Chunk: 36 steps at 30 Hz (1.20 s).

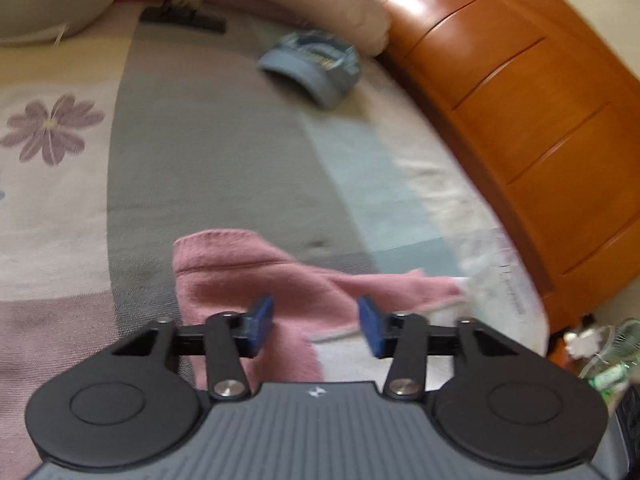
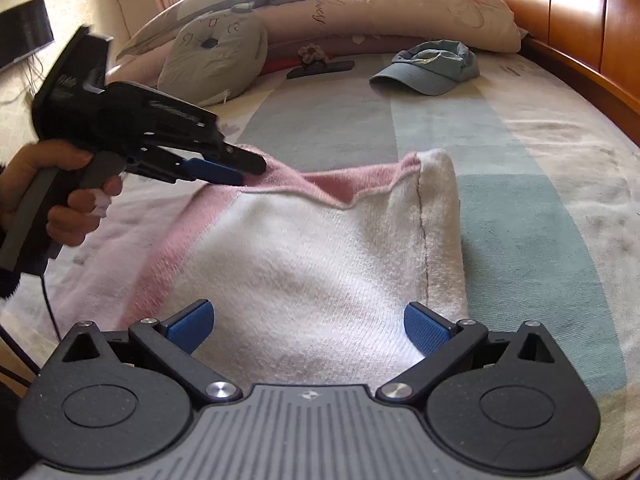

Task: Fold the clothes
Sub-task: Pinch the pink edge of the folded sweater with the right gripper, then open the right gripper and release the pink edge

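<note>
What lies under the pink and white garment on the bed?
The pink and white garment rests on the striped bedspread, which shows all around it. Whatever sits directly beneath its middle is covered, so that cannot be seen.

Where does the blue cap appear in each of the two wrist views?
Left wrist view: the blue cap lies upper centre, on the bedspread near the wooden headboard.
Right wrist view: the cap is upper right of centre, before the long pillow.
Shared landmark: the pink and white garment.
</note>
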{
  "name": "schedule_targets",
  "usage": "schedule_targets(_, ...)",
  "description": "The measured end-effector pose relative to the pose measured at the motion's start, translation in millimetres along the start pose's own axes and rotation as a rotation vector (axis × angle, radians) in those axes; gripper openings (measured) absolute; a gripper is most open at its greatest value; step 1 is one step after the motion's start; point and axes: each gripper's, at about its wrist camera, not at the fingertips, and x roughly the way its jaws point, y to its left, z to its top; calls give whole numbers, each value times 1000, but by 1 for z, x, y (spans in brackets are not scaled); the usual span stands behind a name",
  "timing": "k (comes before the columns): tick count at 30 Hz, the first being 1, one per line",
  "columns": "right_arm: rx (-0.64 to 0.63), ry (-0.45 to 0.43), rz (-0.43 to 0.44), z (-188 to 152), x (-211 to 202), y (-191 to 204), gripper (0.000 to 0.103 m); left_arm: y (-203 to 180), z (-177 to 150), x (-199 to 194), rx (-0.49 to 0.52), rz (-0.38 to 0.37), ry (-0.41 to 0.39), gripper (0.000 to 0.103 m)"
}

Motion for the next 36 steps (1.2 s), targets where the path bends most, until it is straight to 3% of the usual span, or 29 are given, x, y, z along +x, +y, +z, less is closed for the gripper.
schedule_targets(5,-27,-31,-6,34,2,-16,103,-5,-12,-26,24,24,-30,61)
schedule_targets(7,-57,-22,-10,52,17,-26,95,-4,-16,-29,22,6,-17,61)
schedule_targets(9,-87,-13,-14,70,33,-36,72,-4,-21,-31,24,-26,-13,61)
schedule_targets(11,-131,6,-15,85,50,-43,58,-4,-26,-32,28,-64,-15,61)
schedule_targets(14,-220,65,32,96,74,-40,56,-2,-32,-25,25,-126,16,62)
schedule_targets(17,-293,159,77,93,97,-29,55,1,-40,-18,25,-118,44,62)
schedule_targets(19,-353,202,48,88,108,-22,36,1,-43,-19,34,-119,39,63)
schedule_targets(20,-377,196,21,86,108,-19,20,2,-44,-19,38,-117,39,64)
schedule_targets(21,-383,179,5,86,104,-18,13,1,-44,-19,42,-114,40,64)
schedule_targets(23,-352,127,-42,87,94,-21,12,0,-44,-19,54,-105,43,65)
schedule_targets(24,-329,104,-94,88,92,-24,2,-1,-43,-19,57,-99,46,65)
schedule_targets(26,-271,82,-175,90,89,-35,3,-5,-38,-19,79,-95,40,63)
schedule_targets(28,-180,87,-136,91,81,-48,4,-10,-31,-17,107,-88,32,64)
schedule_targets(32,-154,33,-87,87,46,-47,13,-14,-15,-1,166,-71,29,63)
schedule_targets(36,-106,14,-30,78,18,-40,20,-16,-1,18,177,-141,33,63)
